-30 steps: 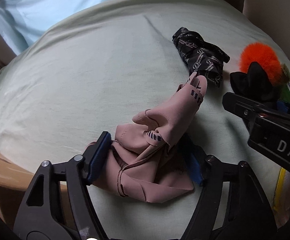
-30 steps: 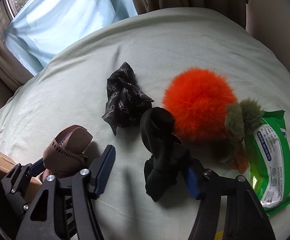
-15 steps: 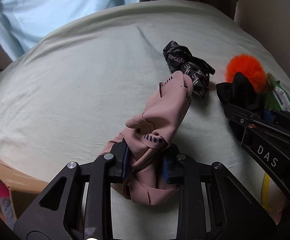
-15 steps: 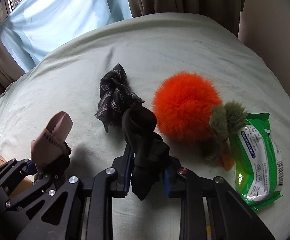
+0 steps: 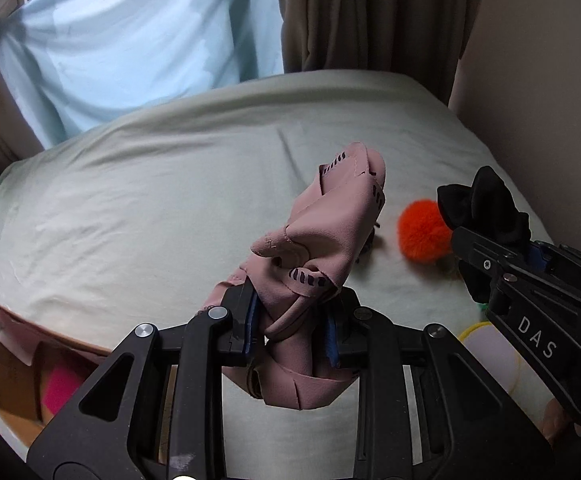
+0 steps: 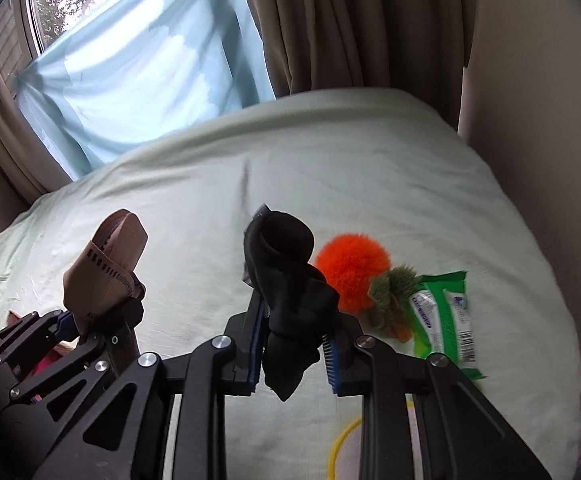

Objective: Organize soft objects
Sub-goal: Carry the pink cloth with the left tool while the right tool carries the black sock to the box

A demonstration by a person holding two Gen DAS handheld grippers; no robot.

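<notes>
My left gripper (image 5: 290,320) is shut on a pink cloth (image 5: 322,240) with dark stitch marks and holds it above the pale green bed (image 5: 130,208). The cloth also shows at the left of the right wrist view (image 6: 106,264). My right gripper (image 6: 292,344) is shut on a black sock (image 6: 290,280) and holds it above the bed; the sock also shows in the left wrist view (image 5: 486,208). An orange fluffy toy (image 6: 350,264) with a green-brown tuft lies on the bed beyond the sock. The dark patterned cloth is almost hidden behind the pink cloth.
A green wet-wipe packet (image 6: 442,312) lies right of the toy. A cardboard box (image 5: 30,368) with something pink inside sits at the bed's near left edge. A yellow ring (image 6: 342,452) lies near the front. Curtains (image 6: 330,24) and a wall bound the far side.
Both grippers closed on their cloths and have lifted them off the bed; the views now tilt up toward the window and curtains.
</notes>
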